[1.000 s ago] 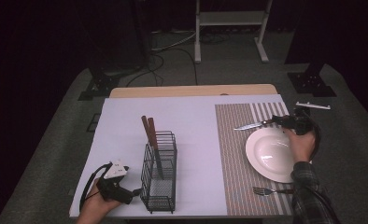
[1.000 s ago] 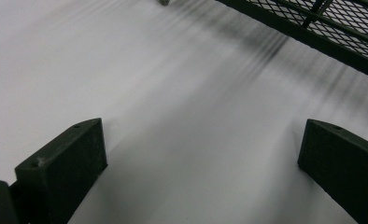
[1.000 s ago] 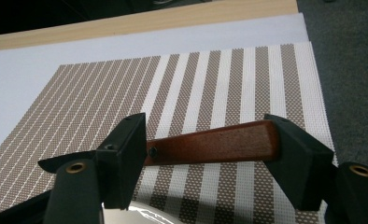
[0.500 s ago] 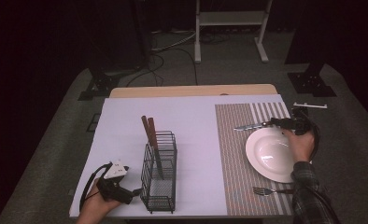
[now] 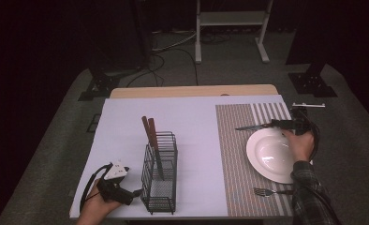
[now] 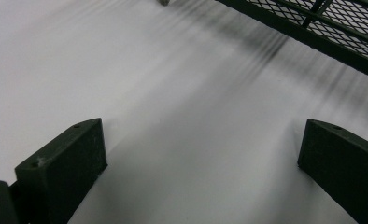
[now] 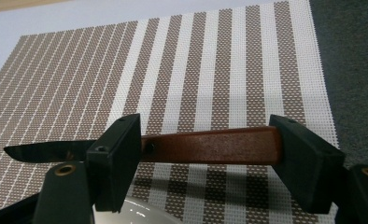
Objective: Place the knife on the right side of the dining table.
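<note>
Beside white plate (image 5: 272, 154), on its far side: right gripper (image 5: 285, 124), jaws just been opening, knife (image 7: 182, 147) lying lengthwise between them over striped mat (image 7: 210, 70), blade poking out left; well left of plate, by wire basket (image 5: 160, 176), left gripper (image 6: 198, 154) spread wide over bare white tabletop (image 6: 126, 60), nothing in it.

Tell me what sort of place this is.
Probably a dark studio or lab staged as a dining spot: a white-covered table with a striped brown placemat, a white round plate, and cables on grey carpet.
</note>
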Motion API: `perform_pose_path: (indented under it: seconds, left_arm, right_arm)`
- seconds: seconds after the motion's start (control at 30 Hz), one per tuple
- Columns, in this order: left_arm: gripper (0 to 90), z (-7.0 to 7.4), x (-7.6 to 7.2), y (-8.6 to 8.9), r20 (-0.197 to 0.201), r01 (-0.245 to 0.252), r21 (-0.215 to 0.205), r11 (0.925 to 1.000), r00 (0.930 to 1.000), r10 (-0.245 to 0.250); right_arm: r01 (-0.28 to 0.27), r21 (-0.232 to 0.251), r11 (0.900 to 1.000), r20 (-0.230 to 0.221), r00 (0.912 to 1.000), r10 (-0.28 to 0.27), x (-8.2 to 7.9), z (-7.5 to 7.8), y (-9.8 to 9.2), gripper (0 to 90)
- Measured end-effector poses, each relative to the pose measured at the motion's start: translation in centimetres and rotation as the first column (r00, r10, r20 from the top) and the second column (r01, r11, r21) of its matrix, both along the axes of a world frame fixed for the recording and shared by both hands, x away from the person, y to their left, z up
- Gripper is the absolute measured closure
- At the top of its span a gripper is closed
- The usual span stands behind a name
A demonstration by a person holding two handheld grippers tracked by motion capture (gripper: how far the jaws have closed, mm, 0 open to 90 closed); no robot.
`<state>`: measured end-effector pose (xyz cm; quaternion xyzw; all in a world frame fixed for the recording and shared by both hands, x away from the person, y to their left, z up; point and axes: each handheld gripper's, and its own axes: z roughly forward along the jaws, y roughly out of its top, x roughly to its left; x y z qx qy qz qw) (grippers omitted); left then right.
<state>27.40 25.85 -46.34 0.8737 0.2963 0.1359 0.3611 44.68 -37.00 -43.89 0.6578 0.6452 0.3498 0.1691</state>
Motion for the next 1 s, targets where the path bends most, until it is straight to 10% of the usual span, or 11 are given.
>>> perform_pose_path:
  seconds: [1.0]
  left_arm:
    - [0.0,0.0,0.0,0.0,0.0,0.0,0.0,1.0,1.0,0.0]
  right_arm:
    - [0.053,-0.045,0.998,0.013,0.9985,-0.053,-0.36,0.36,0.19,23.3]
